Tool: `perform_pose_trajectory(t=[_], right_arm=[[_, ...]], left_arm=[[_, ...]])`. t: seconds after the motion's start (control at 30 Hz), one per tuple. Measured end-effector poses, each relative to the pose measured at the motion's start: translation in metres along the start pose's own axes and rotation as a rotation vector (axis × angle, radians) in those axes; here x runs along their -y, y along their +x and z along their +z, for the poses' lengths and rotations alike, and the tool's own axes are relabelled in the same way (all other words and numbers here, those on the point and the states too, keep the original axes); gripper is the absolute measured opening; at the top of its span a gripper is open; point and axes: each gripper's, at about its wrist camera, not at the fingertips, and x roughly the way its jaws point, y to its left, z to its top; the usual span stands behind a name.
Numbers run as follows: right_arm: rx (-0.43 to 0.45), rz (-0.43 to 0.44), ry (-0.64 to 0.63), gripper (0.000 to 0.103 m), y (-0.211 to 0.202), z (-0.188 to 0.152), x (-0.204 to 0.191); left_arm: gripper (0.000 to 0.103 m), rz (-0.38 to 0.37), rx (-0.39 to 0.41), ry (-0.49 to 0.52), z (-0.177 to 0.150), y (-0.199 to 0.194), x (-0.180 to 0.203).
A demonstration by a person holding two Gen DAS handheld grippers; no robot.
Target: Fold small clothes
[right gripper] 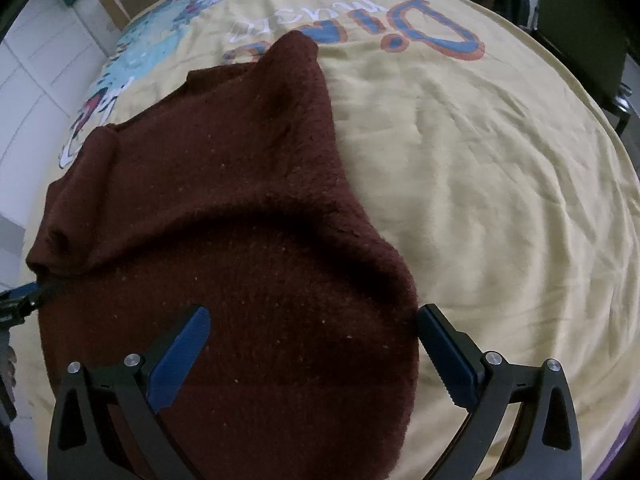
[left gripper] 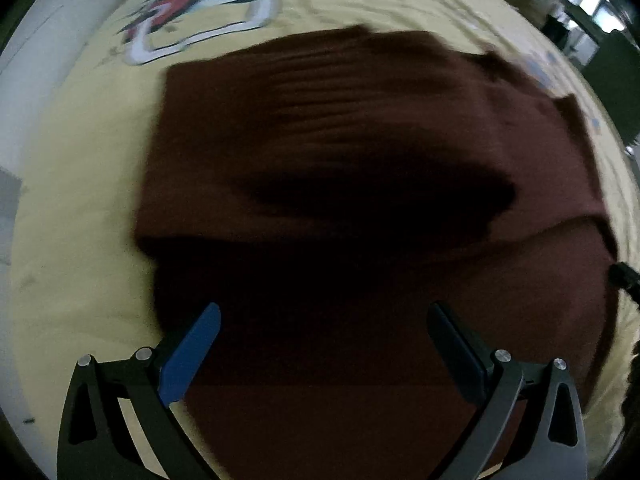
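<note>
Grippers are hovering low over the work, nearest the lenses. Left gripper (left gripper: 324, 312) is standing with its blue pads spread wide and nothing between them; right gripper (right gripper: 314, 314) is likewise released, its jaws gaping and holding no cloth.

Directly beneath and between both sets of pads, a dark maroon sweater (right gripper: 224, 216) is lying on a pale yellow bedsheet (right gripper: 500, 200). In the right wrist view the near part of the sweater is lying fairly flat, and its right edge is running just inside the right pad. Across the middle, a rounded ridge is showing where one layer appears to be lying over another; this reads as a fold already laid, though the exact layering cannot be confirmed. Beyond the ridge, a tapering part of the sweater is reaching away toward the printed lettering (right gripper: 360, 28) on the sheet and is sitting humped, not pressed flat. In the left wrist view, which is blurred and dim, the far edge of the sweater (left gripper: 320, 140) is looking squarer, with a ribbed band.

Farther off, a cartoon print (left gripper: 224, 0) is covering the sheet, and dark furniture is standing at the room's edge.

Assessment: folding is appearing partly done. One fold is seemingly in place; the far tapering portion is remaining loose, and the bundle is not yet compact or squared. Further folds and flattening are looking necessary.
</note>
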Motion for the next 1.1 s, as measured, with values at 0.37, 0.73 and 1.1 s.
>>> perform_pose_trajectory(t=[0.37, 0.73, 1.1], right_arm=[[0.003, -0.007, -0.104, 0.103, -0.001, 0.01, -0.04], [0.033, 0.025, -0.363, 0.103, -0.004, 0.044, -0.15], [0.007, 0.047, -0.721, 0.103, 0.024, 0.063, -0.307]], left_arm=[[0.1, 0.129, 0.08, -0.092, 0.011, 0.017, -0.079], [0.042, 0.014, 0.137, -0.033, 0.017, 0.03, -0.085], [0.015, -0.079, 0.092, -0.022, 0.016, 0.026, -0.092]])
